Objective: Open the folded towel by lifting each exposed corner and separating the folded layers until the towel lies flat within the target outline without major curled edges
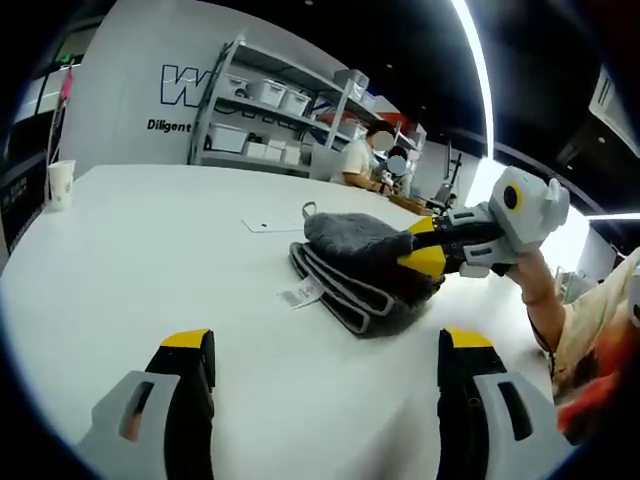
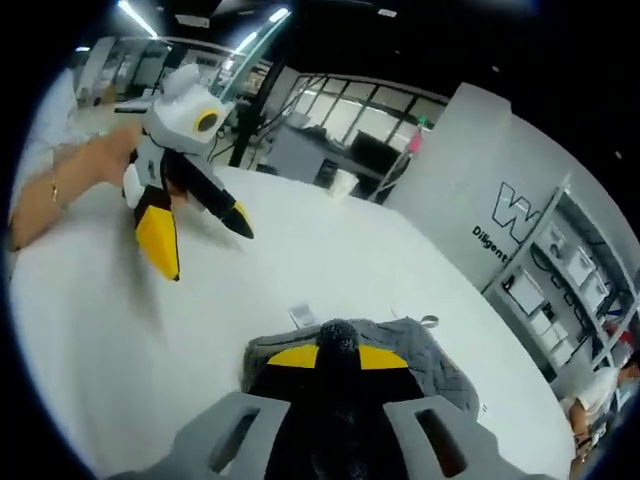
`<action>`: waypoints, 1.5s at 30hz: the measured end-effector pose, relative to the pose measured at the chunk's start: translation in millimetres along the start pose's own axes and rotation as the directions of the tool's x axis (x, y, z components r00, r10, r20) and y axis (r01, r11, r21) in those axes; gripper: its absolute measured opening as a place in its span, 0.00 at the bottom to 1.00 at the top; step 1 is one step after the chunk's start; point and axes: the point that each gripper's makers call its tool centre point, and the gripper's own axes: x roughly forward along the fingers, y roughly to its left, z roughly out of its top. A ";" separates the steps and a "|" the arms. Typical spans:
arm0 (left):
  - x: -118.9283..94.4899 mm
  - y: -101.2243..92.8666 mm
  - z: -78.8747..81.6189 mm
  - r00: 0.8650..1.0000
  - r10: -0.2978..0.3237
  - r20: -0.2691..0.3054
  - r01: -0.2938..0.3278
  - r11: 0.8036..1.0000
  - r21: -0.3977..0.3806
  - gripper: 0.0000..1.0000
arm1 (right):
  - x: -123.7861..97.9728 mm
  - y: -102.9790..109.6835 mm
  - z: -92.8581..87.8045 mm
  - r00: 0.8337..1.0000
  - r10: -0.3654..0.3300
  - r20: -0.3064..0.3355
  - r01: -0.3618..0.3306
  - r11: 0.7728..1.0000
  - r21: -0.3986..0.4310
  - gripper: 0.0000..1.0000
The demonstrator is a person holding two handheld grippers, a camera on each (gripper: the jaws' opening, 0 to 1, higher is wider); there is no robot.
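Grey towel (image 2: 345, 352) pinched by right gripper (image 2: 338, 352); left gripper (image 1: 325, 350) open.

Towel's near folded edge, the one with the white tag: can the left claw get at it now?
Probably yes. The left claw is open, with bare table up to the towel; the right claw grips its far side.

Towels: one (image 1: 365, 268)
Grippers: two, left (image 1: 325, 360) and right (image 2: 335, 357)
Cups: one (image 1: 61, 184)
Shelving racks: one (image 1: 270, 110)
Seated people: two (image 1: 358, 158)
Papers on table: one (image 1: 268, 224)
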 end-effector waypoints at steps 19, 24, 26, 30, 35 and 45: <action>1.4 -0.2 -1.1 1.000 -0.001 -0.002 0.001 1.000 -0.004 0.90 | -65.9 -76.7 -4.5 0.964 -0.258 0.067 0.248 0.960 0.134 0.04; 3.3 -0.2 -3.6 1.000 -0.002 -0.007 0.002 1.000 -0.012 0.90 | -88.0 -94.2 -17.7 0.947 -0.316 0.058 0.303 0.938 0.171 0.04; 4.4 -0.8 -4.5 1.000 -0.005 -0.010 0.005 1.000 -0.013 0.90 | -94.2 -100.9 -22.9 0.939 -0.340 0.055 0.325 0.927 0.187 0.04; 7.3 -2.0 -6.1 1.000 -0.011 -0.012 0.010 1.000 -0.016 0.89 | -106.8 -113.8 -36.5 0.918 -0.393 0.047 0.376 0.903 0.209 0.04; 9.1 -4.0 -7.6 1.000 -0.010 -0.027 0.010 1.000 -0.001 0.89 | -118.6 -122.6 -48.9 0.907 -0.420 0.033 0.401 0.884 0.239 0.04; 9.0 -11.8 -1.1 0.999 -0.040 -0.004 0.040 0.999 0.017 0.91 | -144.7 -148.7 -90.9 0.860 -0.510 -0.028 0.491 0.811 0.318 0.04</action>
